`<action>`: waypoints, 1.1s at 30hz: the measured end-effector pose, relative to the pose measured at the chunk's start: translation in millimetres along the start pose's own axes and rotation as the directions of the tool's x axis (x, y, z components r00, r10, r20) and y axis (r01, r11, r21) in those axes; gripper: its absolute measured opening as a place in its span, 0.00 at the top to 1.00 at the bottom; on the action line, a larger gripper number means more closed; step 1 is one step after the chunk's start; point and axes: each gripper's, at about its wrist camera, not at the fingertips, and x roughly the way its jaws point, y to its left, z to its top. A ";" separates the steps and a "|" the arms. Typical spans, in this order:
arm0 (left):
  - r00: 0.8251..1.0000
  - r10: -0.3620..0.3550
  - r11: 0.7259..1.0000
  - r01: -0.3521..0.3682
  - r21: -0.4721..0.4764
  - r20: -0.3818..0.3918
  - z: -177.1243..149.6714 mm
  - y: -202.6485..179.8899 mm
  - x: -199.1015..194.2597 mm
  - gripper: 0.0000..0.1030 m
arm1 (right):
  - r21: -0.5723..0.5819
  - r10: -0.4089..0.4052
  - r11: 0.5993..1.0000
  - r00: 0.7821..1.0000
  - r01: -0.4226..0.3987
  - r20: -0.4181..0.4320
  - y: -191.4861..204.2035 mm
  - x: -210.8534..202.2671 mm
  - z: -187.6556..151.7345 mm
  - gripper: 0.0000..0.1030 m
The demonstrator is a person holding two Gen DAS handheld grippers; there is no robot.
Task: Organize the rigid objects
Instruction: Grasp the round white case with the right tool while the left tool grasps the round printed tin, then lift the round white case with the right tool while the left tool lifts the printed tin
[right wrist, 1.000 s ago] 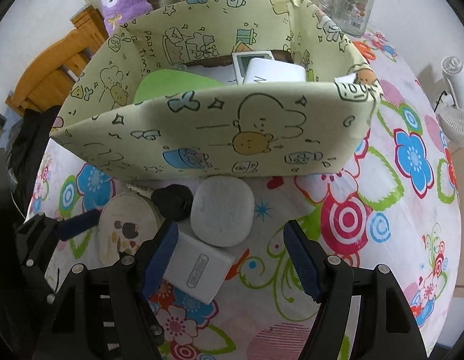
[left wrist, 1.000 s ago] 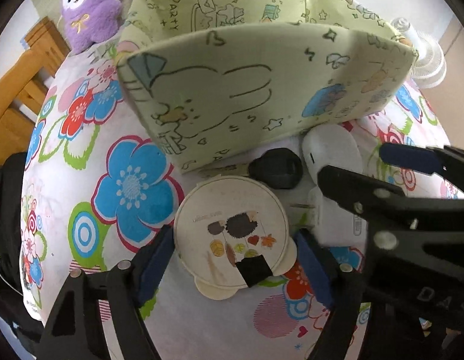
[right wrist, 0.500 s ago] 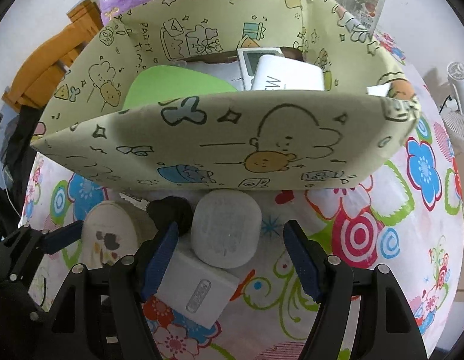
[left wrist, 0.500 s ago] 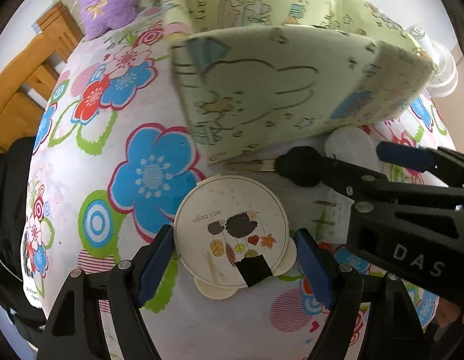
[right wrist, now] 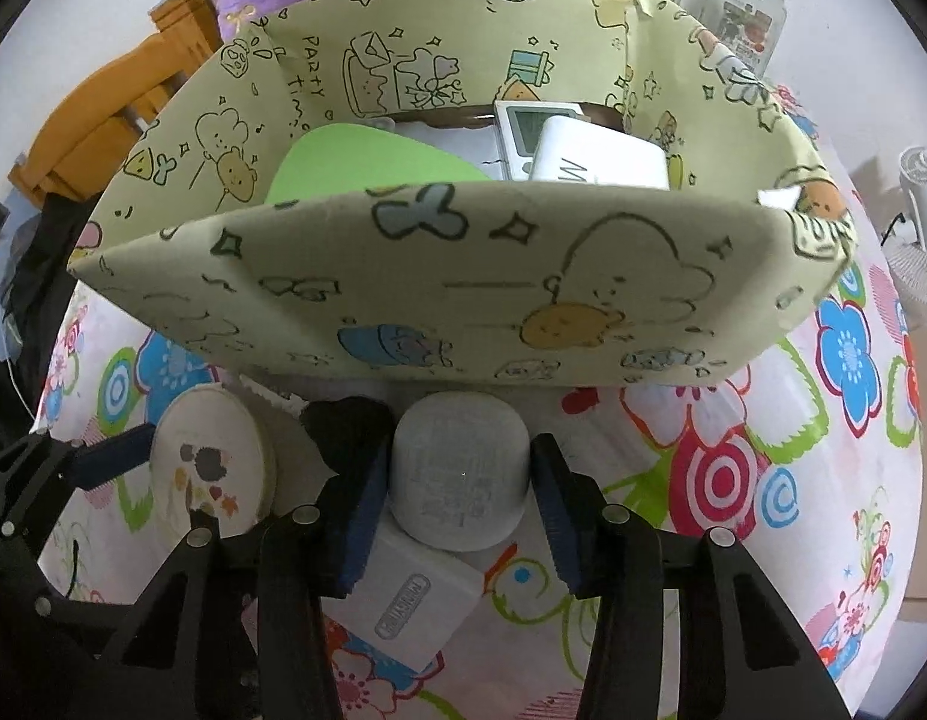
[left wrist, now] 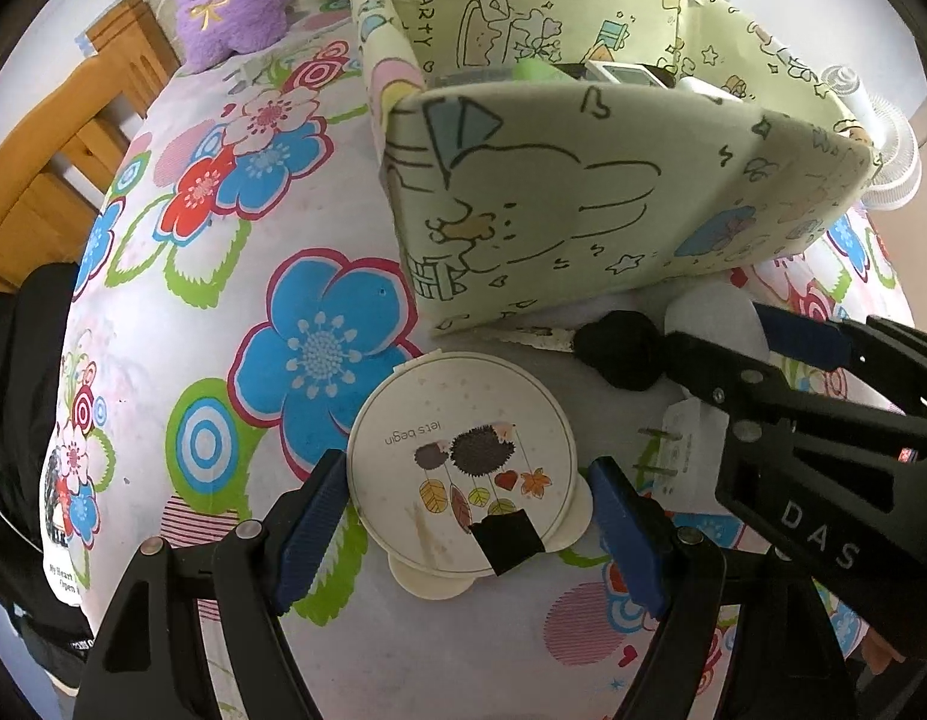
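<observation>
Right wrist view: the right gripper (right wrist: 457, 510) has just been closing and now clasps a rounded white case (right wrist: 460, 474) on the floral table (right wrist: 733, 480) — just before the cartoon-print box (right wrist: 463, 288). Left gripper (left wrist: 469, 516) stands released around a round hedgehog-print compact (left wrist: 463, 468).

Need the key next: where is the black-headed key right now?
In the left wrist view, the key lies on the floral tablecloth just below the box, between the round tin and white speaker.

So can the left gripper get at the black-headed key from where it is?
Probably not directly: the left gripper straddles the round hedgehog-print case, and the right gripper, closing around the white rounded case, crowds the black-headed key.
</observation>
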 end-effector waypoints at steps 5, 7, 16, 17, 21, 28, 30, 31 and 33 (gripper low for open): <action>1.000 -0.003 1.000 0.003 0.012 0.016 -4.2 -2.6 -8.9 0.21 | 0.014 -0.012 1.000 1.000 0.012 -0.006 -2.8 -7.4 -9.3 0.52; 1.000 -0.005 1.000 0.004 0.018 0.023 -5.9 -3.7 -12.4 0.21 | 0.017 -0.012 1.000 1.000 0.012 -0.002 -3.1 -11.5 -12.6 0.52; 0.998 -0.004 0.999 0.002 0.051 0.056 -13.1 -8.1 -30.7 0.21 | 0.044 -0.010 0.999 0.999 0.009 0.033 -6.0 -38.6 -30.3 0.51; 0.998 -0.003 0.999 0.000 0.054 0.060 -13.6 -8.1 -33.1 0.21 | 0.049 -0.008 0.999 0.999 0.006 0.038 -6.7 -42.1 -31.9 0.52; 0.997 -0.001 0.998 -0.005 0.063 0.081 -15.4 -9.1 -41.6 0.21 | 0.058 -0.006 0.998 0.998 0.002 0.063 -8.9 -59.7 -37.5 0.51; 0.994 -0.005 0.998 -0.001 0.059 0.107 -17.4 -8.1 -59.6 0.21 | 0.081 -0.001 0.997 0.996 -0.007 0.094 -9.1 -79.1 -36.0 0.51; 0.993 -0.007 0.998 0.000 0.062 0.114 -18.4 -7.5 -64.3 0.21 | 0.087 -0.002 0.996 0.994 -0.008 0.106 -10.4 -86.1 -37.6 0.51; 0.993 -0.007 0.998 -0.001 0.064 0.120 -18.1 -7.9 -67.1 0.21 | 0.088 -0.002 0.996 0.994 -0.008 0.110 -11.0 -88.7 -38.9 0.51; 0.992 -0.007 0.998 -0.002 0.069 0.130 -17.9 -8.0 -72.6 0.21 | 0.090 -0.005 0.996 0.993 -0.006 0.121 -8.6 -93.1 -37.5 0.51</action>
